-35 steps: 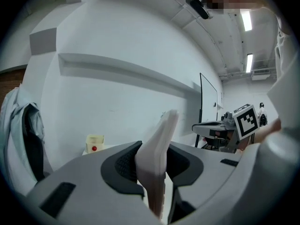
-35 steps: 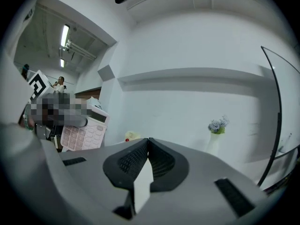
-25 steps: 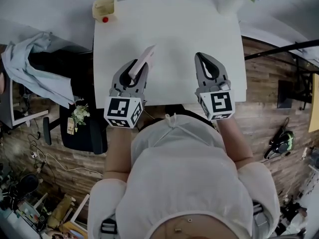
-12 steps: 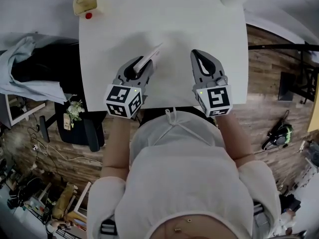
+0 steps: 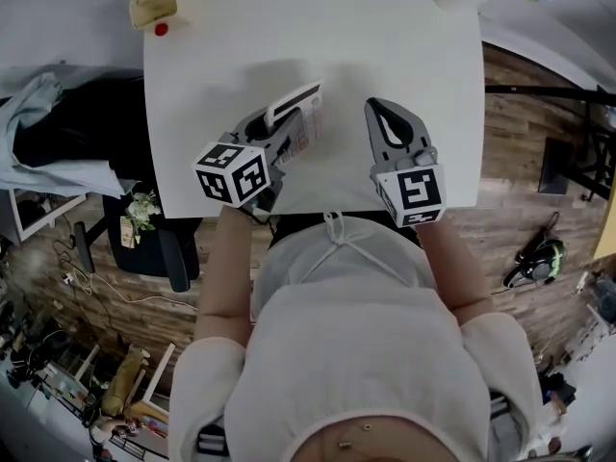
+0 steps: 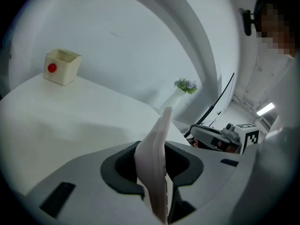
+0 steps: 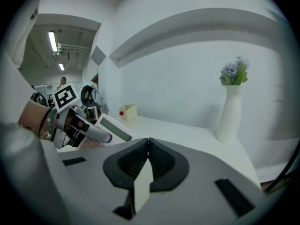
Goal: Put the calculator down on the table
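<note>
Calculator (image 5: 300, 121), thin and pale with a grey display strip and pinkish keys, is clamped edgewise in the left claw (image 5: 289, 133). It tilts over the near part of the white counter (image 5: 404, 56); whether it touches is unclear. Beside it, the right claw (image 5: 375, 106) is closed and empty. Farther back stand a cream box (image 5: 157, 6) and a white vase (image 7: 229, 116).

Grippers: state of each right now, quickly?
Left gripper: closed, holding the calculator.
Right gripper: closed, nothing between its jaws.
</note>
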{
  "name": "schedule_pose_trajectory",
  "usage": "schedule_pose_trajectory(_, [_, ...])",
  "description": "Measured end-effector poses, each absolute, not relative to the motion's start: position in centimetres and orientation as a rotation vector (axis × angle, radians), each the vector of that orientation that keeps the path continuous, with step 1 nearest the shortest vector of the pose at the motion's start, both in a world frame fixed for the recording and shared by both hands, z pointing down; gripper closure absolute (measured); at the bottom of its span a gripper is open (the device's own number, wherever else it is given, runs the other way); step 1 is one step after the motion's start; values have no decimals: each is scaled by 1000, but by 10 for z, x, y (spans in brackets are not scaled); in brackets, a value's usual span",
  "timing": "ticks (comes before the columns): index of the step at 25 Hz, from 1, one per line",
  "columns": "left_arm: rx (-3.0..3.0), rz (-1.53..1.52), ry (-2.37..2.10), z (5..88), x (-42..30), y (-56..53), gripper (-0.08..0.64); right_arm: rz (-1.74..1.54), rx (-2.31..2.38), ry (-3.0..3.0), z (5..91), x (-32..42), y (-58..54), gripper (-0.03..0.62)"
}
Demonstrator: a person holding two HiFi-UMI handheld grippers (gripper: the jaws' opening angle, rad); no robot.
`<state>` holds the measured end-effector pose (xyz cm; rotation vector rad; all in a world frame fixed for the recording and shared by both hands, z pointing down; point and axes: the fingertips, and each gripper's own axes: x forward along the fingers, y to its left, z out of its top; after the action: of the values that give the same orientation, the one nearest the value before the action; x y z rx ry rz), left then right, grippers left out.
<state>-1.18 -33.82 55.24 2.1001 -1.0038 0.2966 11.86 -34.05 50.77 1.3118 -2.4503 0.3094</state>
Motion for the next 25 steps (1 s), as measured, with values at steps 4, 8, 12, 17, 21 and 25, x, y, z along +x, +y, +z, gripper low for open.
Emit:
schedule_pose_trajectory(4, [2061, 305, -1020, 563, -18, -350, 415, 312, 1295, -2455, 510, 115, -345, 586])
schedule_pose_trajectory(8, [2021, 310, -1079, 572, -24, -359, 402, 312, 1281, -2455, 511, 112, -348, 586])
schedule_pose_trajectory(12, [1983, 328, -1114, 582, -32, -366, 386, 319, 1274, -2450, 514, 110, -351, 586])
schedule_pose_trajectory(17, [1993, 416, -1159, 592, -41, -374, 341, 323, 1266, -2436, 521, 110, -353, 586])
schedule_pose_trajectory(21, [1998, 453, -1186, 598, -46, -376, 305, 320, 1263, -2431, 523, 109, -355, 586])
schedule_pose_trajectory(25, [1971, 501, -1226, 608, -57, -377, 285, 321, 1251, -2431, 528, 103, -356, 586])
